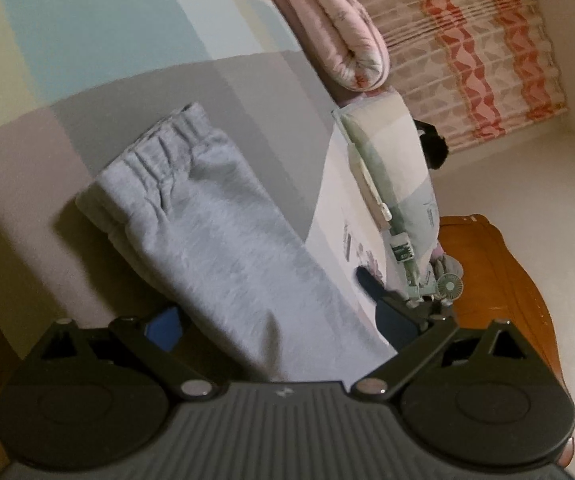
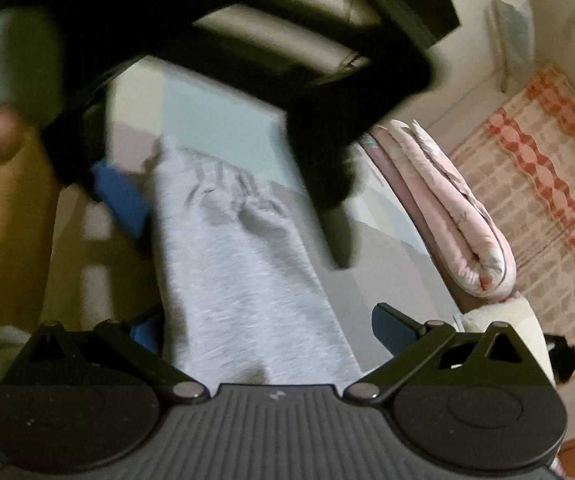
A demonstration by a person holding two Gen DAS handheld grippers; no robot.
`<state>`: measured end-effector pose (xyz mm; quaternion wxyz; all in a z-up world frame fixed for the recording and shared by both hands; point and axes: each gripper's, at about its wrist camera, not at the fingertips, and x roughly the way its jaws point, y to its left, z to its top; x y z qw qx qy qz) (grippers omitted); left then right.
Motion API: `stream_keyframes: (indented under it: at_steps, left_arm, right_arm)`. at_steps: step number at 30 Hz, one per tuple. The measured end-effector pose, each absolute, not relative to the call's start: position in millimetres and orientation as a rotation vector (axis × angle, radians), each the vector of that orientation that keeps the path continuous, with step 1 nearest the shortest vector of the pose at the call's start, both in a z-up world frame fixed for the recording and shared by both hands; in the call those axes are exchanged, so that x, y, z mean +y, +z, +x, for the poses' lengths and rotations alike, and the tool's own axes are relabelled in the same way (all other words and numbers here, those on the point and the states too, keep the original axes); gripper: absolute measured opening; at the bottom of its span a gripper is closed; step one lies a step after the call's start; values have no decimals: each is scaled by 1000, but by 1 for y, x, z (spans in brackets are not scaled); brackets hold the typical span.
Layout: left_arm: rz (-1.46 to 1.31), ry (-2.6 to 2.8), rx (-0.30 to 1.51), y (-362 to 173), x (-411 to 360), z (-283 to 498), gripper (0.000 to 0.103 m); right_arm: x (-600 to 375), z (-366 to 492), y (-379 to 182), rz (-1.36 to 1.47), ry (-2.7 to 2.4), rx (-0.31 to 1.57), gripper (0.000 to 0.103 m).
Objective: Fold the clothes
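Only right wrist shows left tongs [image 2: 223, 184].

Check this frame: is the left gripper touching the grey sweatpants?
Cannot tell. In the left wrist view the grey sweatpants run between the left gripper's wide-open fingers, covering the left pad, but no pinch or clear gap shows.

Pants [image 1: 215, 236] plain light heather grey, sheet [image 1: 87, 40] in big blocks of pale blue, cream, grey and dusty mauve. Quilt [image 1: 339, 28] at 1 o'clock pale pink with faint print, curtain [image 1: 479, 48] beige checked with wavy orange-red and pink bands, pillow [image 1: 391, 168] cream, green and white blocks, headboard [image 1: 499, 288] at 4 o'clock glossy orange-brown wood. Both grippers, left [image 1: 271, 312] and right [image 2: 267, 332], black bodies with blue pads [image 1: 163, 328].
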<state>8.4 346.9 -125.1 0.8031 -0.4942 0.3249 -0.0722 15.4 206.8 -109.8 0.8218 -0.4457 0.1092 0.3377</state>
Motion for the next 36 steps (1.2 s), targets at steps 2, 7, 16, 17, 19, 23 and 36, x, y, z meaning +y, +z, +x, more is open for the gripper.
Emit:
stream_keyframes:
  at_steps: [2, 7, 16, 17, 19, 23, 36]
  left_arm:
    - [-1082, -145, 697, -133, 349, 10, 98]
    - [-1146, -98, 636, -149, 357, 22, 98]
    - [-1236, -120, 583, -157, 351, 23, 101]
    - [-1244, -111, 571, -159, 353, 24, 100]
    - [-1281, -86, 542, -161, 357, 25, 100]
    - [-1295, -69, 492, -158, 361, 23, 98]
    - [-1152, -12, 489, -151, 356, 30, 76]
  right_arm:
    - [206, 19, -107, -934, 711, 235, 103]
    - [203, 22, -104, -917, 714, 248, 103]
    - [193, 5, -100, -889, 776, 293, 103]
    - [189, 2, -99, -883, 788, 300, 103]
    - [183, -2, -96, -873, 798, 311, 103]
    - [170, -7, -89, -855, 785, 309, 103]
    - [137, 9, -77, -758, 715, 352, 103]
